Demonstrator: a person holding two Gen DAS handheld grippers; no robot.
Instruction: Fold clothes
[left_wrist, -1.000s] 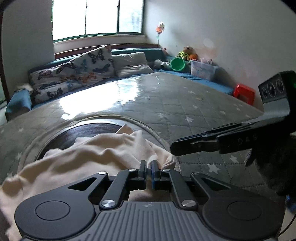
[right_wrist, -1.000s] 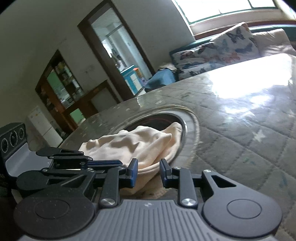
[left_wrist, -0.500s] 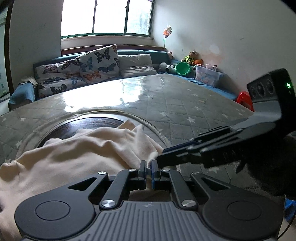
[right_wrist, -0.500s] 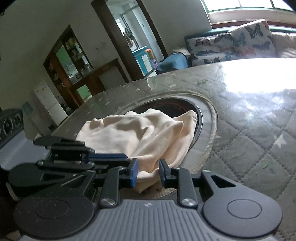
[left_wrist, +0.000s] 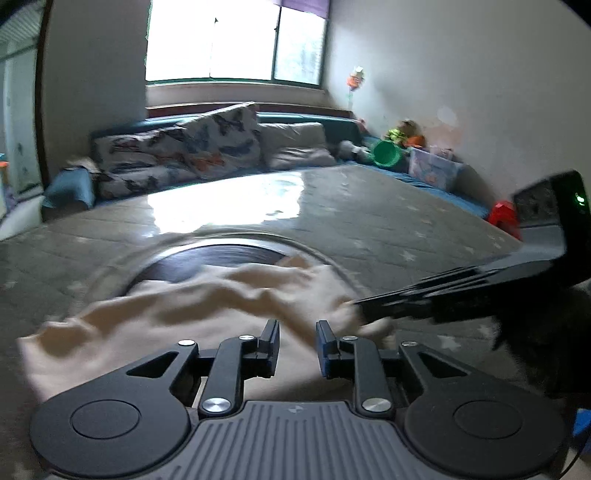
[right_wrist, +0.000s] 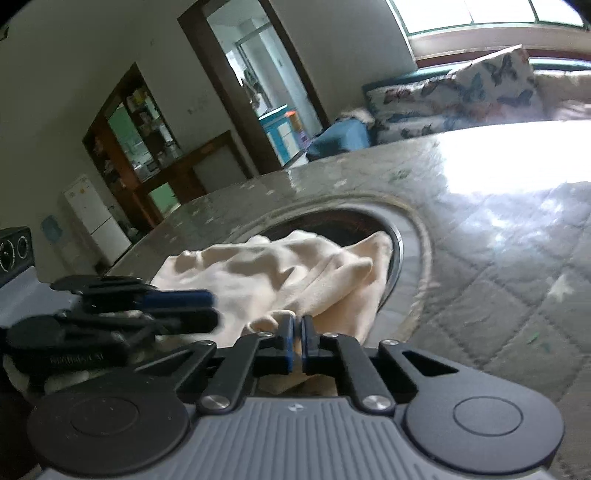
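Right tool (right_wrist: 297, 328), low centre of its frame, is pinched tight on the cream garment (right_wrist: 280, 273) heaped mid-frame on the quilted worktop (right_wrist: 498, 295); left tool (left_wrist: 297, 338) gapes wide, gripping nothing.

right gripper (right_wrist: 297, 330) pinched on the cream garment's (right_wrist: 280, 273) near edge, left gripper (right_wrist: 212, 306) spread open just beside it

Bright daylight comes in through the window (left_wrist: 232, 40) and looks pure white. It makes a shiny white patch on the table (right_wrist: 509, 162). The left picture is smeared and blurry. The right one is sharper. Both bend round and go dark at the corners.
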